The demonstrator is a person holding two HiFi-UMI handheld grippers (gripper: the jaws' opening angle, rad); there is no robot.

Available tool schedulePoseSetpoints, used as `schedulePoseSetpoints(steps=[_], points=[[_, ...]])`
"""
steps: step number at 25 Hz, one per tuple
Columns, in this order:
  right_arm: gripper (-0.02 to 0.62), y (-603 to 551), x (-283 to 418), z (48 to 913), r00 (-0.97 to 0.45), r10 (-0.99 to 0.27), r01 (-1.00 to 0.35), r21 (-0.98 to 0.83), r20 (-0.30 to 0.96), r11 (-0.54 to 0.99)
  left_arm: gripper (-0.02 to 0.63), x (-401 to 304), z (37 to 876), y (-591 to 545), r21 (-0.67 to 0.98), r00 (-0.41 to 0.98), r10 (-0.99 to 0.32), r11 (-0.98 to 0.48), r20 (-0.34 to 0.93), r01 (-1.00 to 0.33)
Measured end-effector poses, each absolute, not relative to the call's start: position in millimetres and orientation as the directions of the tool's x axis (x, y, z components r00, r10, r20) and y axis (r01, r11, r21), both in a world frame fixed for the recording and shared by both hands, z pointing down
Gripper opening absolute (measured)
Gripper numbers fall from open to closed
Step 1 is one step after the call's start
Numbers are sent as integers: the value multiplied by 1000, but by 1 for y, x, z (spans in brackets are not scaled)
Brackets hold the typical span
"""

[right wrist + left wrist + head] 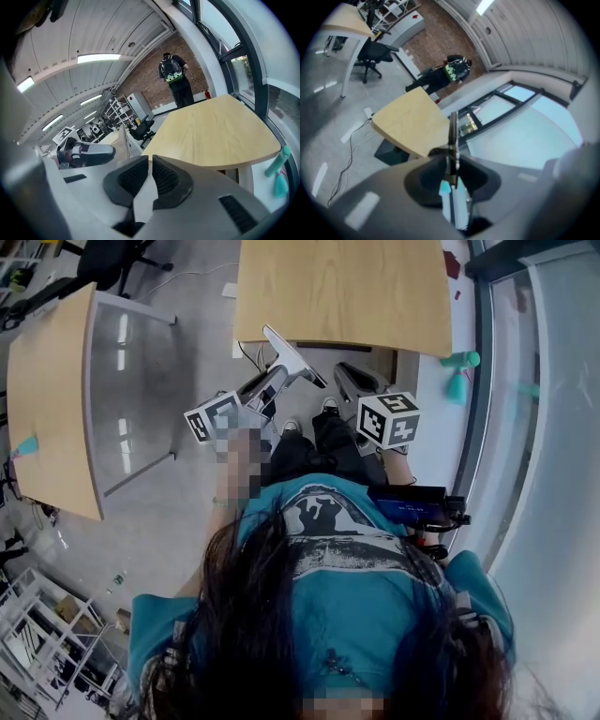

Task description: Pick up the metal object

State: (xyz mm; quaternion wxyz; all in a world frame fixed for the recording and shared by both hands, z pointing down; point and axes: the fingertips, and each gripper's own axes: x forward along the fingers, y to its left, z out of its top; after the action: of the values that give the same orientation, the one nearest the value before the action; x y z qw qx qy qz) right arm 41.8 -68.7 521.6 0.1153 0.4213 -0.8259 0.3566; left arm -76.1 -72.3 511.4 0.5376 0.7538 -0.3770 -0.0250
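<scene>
The metal object (292,356) is a thin flat strip held in the air in front of the person, pointing toward the wooden table (342,292). My left gripper (265,387) is shut on its near end. In the left gripper view the strip (452,129) stands edge-on and upright between the dark pads of the left gripper (452,163). My right gripper (360,381) hovers beside it to the right. In its own view the right gripper (151,164) has its ribbed jaws together with nothing between them. To its left the left gripper (108,151) shows with the strip (123,142).
A second wooden table (47,390) stands at the left over grey floor. A teal object (459,371) lies by the window frame at the right. A person with a backpack (173,75) stands far off by a brick wall. Cables (347,159) trail on the floor.
</scene>
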Motion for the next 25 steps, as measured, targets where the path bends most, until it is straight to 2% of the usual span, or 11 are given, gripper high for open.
schedulePoseSetpoints(steps=[5,16,25], points=[[34,-70,22,506,-623,-613,-774,-491,485,399,83,-96,497,-69,807,707,-598,-161,378,-568],[32,-84,72,517,-560,-662,-819,-457,498,348,83,-49,519,-103,808,753,-549,-216,364,-548],[32,-105,67,491,-546,-693,-826,-440,471,351,83,-63,501,-121,795,752,-551,-239,361,-557]])
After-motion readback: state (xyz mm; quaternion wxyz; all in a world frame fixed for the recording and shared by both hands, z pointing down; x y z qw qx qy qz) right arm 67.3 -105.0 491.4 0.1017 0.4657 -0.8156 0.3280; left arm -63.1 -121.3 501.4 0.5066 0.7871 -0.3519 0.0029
